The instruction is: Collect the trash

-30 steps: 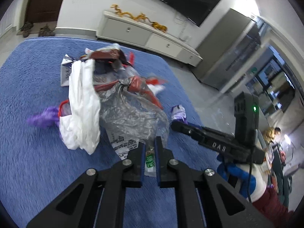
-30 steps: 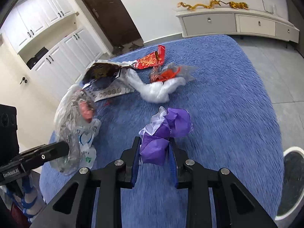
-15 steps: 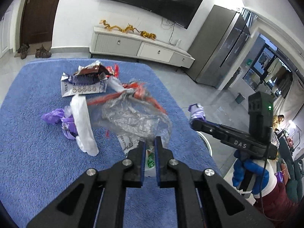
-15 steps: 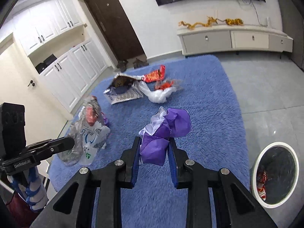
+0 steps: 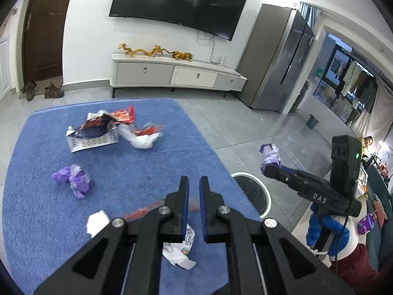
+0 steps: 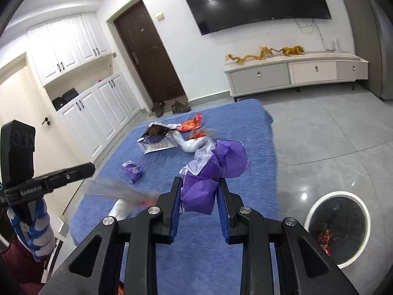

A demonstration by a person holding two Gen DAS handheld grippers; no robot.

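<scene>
Since a second ago my left fingers [image 5: 194, 186] dropped their bag, nearly closed and empty; right fingers [image 6: 200, 191], clamping purple paper [image 6: 216, 167], should swing to the bin [image 6: 336, 223] at four o'clock.

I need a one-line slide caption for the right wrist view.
Right gripper holds purple paper above the blue rug, with the white bin at lower right.

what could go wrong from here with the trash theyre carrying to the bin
1. The purple wrapper bulges loosely well past the right hand-held gripper, so part could catch or slip out before it is over the trash bin.
2. The left hand-held gripper has a narrow gap and nothing clearly between its fingers; a blurred plastic bag hangs below it and may land on the blue rug, short of the bin.
</scene>
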